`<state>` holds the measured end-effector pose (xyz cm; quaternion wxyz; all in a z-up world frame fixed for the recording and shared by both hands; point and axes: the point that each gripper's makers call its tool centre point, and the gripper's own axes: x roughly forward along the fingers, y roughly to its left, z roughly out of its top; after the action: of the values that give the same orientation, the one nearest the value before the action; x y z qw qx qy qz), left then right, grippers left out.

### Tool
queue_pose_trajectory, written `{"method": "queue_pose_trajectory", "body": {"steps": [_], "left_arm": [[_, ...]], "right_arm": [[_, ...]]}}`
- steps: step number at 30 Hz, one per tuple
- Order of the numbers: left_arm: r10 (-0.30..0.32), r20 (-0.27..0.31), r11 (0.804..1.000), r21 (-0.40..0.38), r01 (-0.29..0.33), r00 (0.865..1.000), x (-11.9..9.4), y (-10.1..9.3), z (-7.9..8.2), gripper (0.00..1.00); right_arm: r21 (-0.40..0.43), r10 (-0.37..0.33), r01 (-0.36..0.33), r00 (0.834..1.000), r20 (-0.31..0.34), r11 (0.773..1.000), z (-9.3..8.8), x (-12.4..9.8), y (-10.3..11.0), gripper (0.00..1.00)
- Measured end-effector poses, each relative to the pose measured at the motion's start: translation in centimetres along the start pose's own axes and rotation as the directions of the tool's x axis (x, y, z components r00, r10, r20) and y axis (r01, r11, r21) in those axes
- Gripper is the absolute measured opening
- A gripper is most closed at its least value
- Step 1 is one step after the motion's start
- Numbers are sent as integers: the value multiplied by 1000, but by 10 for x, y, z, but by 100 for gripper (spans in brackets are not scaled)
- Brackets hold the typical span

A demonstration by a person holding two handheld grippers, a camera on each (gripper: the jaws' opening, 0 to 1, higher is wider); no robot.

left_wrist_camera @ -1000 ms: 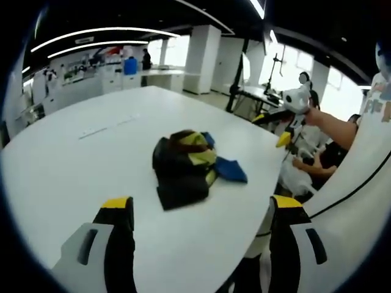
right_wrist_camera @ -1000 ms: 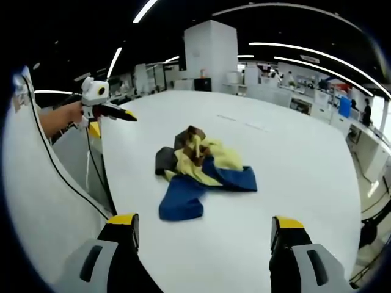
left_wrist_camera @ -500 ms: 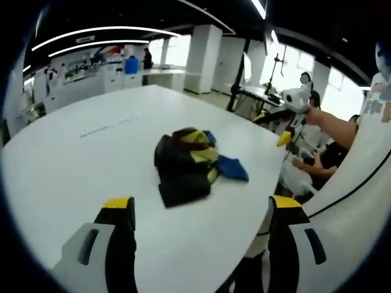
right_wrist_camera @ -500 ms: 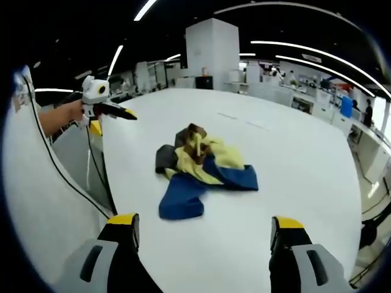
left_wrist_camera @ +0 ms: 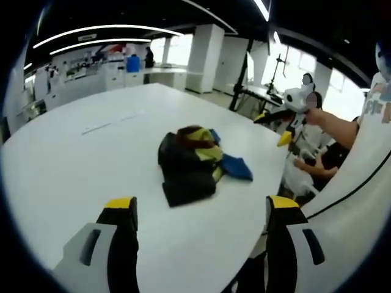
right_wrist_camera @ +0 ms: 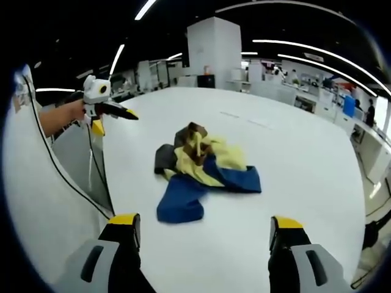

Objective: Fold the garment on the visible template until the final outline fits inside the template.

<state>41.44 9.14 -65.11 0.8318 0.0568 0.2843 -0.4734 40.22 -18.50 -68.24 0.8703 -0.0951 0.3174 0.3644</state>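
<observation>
- Garment (left_wrist_camera: 190, 165) (right_wrist_camera: 201, 168): lies crumpled in a heap on the white surface (left_wrist_camera: 73, 165) (right_wrist_camera: 305, 165), unfolded. Yellow, blue, black and brown panels are visible.
- In the right gripper view, a blue part extends from the heap toward the camera.
- Left tongs (left_wrist_camera: 198, 213): jaws spread wide, holding nothing, above the surface and well apart from the garment.
- Right tongs (right_wrist_camera: 203, 227): jaws spread wide, holding nothing, near the blue part but not touching it.
- In the left gripper view, the right tongs (left_wrist_camera: 278, 125) appear at the right, held in a hand (left_wrist_camera: 314, 115) beyond the surface edge.
- In the right gripper view, the left tongs (right_wrist_camera: 113, 113) appear at the left, off the surface edge.
- Pale marks (left_wrist_camera: 110, 124) (right_wrist_camera: 247, 120) lie on the surface beyond the garment; whether they belong to a template cannot be told.
</observation>
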Motion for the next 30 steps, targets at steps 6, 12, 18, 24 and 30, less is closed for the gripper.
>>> {"method": "queue_pose_trajectory", "body": {"steps": [6,12,18,24,30], "left_arm": [[-3,-3,1000,6,3,1000,3,4,3,81],[-22,-12,1000,14,23,1000,10,2,3,78],[-37,-16,999,18,37,999,13,-1,1,77],[-37,-10,999,18,37,999,16,4,1,75],[-39,-13,999,19,39,999,18,6,-2,73]], "right_arm": [[-10,6,-6,1000,7,1000,5,3,-2,84],[-19,17,-17,1000,13,1000,6,6,-2,78],[-24,16,-16,1000,14,1000,4,8,-2,76],[-17,34,-33,999,29,999,7,12,-2,73],[-29,57,-57,998,17,998,6,19,2,65]]}}
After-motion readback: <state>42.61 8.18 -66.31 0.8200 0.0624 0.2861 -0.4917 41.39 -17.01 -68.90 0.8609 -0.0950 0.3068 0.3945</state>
